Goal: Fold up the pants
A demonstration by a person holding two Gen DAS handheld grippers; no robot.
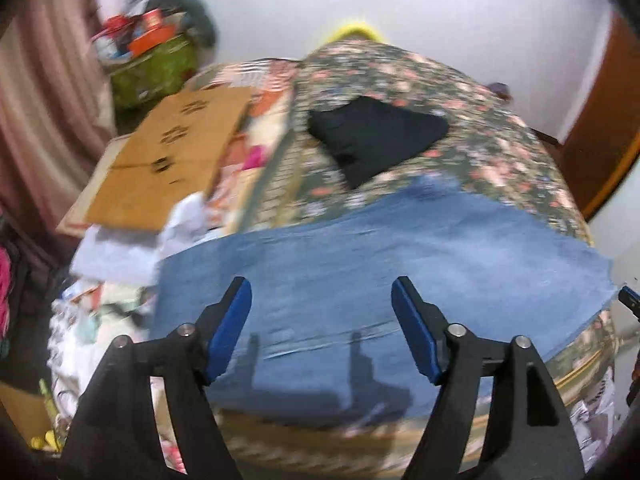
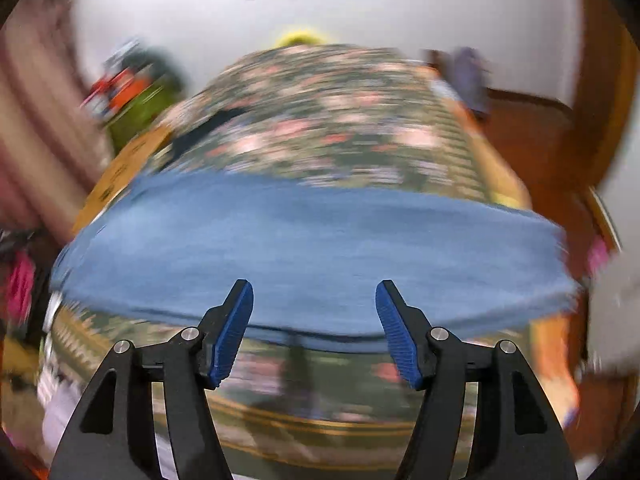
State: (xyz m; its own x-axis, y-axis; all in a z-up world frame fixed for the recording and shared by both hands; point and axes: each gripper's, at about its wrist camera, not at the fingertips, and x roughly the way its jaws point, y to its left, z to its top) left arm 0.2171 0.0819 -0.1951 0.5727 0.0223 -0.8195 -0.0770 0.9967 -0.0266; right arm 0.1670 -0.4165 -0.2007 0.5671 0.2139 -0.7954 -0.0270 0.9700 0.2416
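Observation:
Blue denim pants (image 1: 380, 260) lie flat across the near end of a bed with a floral cover (image 1: 400, 72). They show as a wide blue band in the right wrist view (image 2: 312, 248), which is blurred. My left gripper (image 1: 322, 292) is open and empty, held above the near part of the pants. My right gripper (image 2: 314, 292) is open and empty, over the pants' near edge. The tip of the right gripper shows at the far right edge of the left wrist view (image 1: 630, 298).
A folded black garment (image 1: 372, 136) lies farther back on the bed. A flat cardboard sheet (image 1: 168, 160) and loose clothes (image 1: 116, 256) sit at the left. A green bag of clutter (image 1: 152, 64) stands by the curtain (image 1: 36, 112). A wooden door (image 1: 604, 128) is at the right.

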